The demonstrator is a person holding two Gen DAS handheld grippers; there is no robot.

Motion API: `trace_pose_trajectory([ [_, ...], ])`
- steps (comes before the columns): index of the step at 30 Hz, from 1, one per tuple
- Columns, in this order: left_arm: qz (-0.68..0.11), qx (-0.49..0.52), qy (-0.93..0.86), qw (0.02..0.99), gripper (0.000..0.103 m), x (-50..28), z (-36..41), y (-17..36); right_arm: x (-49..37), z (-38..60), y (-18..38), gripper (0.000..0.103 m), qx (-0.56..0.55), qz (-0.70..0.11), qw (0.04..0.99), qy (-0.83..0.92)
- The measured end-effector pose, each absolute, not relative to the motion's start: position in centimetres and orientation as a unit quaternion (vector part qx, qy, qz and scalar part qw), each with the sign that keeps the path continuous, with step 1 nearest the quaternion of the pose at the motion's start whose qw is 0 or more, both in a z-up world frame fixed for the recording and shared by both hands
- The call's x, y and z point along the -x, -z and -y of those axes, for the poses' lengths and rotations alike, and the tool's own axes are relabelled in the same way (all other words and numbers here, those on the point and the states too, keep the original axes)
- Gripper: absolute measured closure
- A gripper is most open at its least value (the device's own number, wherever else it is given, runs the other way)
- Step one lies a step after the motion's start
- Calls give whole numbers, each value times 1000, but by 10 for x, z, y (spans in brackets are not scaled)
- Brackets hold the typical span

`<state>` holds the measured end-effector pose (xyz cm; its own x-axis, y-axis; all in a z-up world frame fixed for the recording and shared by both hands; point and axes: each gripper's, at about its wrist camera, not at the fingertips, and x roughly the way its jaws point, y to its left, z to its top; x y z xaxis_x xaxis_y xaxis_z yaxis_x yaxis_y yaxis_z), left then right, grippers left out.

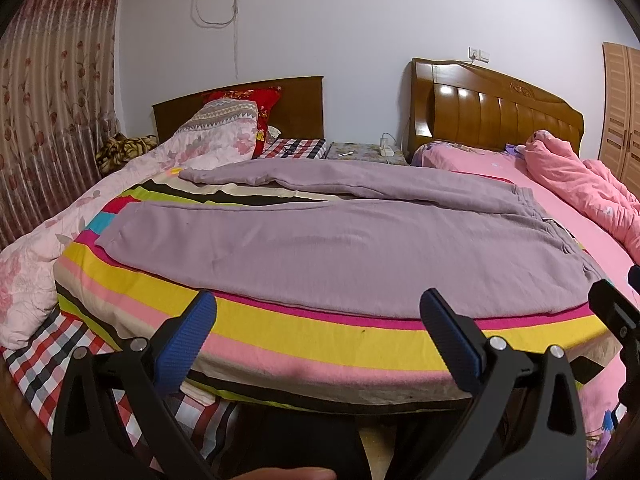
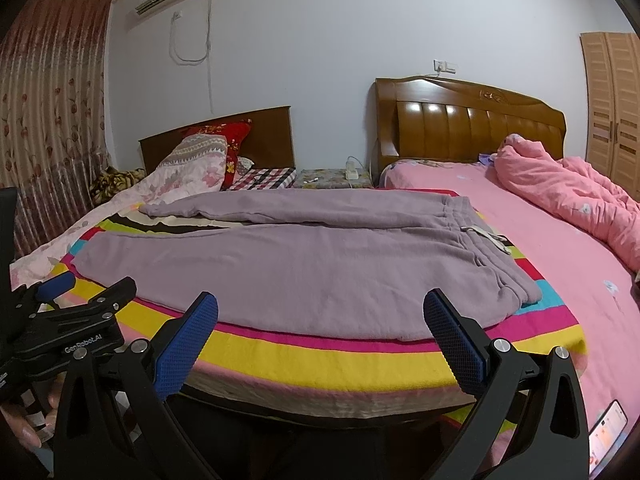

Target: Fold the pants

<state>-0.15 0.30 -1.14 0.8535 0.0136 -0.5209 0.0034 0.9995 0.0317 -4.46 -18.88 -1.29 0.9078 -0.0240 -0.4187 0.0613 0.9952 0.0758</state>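
Purple pants (image 1: 328,240) lie flat on a striped blanket (image 1: 320,340), legs spread apart and pointing left, waistband (image 1: 560,232) at the right. They also show in the right wrist view (image 2: 304,264), with the waistband (image 2: 492,248) and its drawstring at the right. My left gripper (image 1: 320,336) is open and empty, held in front of the bed's near edge, short of the near pant leg. My right gripper (image 2: 320,336) is open and empty, also in front of the near edge. The left gripper shows at the left of the right wrist view (image 2: 76,300).
A pink quilt (image 2: 580,196) is bunched on the pink bed at the right. A floral quilt and pillows (image 1: 224,132) lie at the left. A nightstand (image 1: 360,152) stands between two wooden headboards. A phone (image 2: 608,432) lies at the lower right. A curtain hangs left, a wardrobe right.
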Motion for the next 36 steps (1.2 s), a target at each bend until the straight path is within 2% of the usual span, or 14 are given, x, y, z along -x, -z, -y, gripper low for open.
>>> trace_pose_trajectory([
  [36,-290,-33,3,957,1,-1,3,19,37,207,22,4,-50,-244,967,49],
])
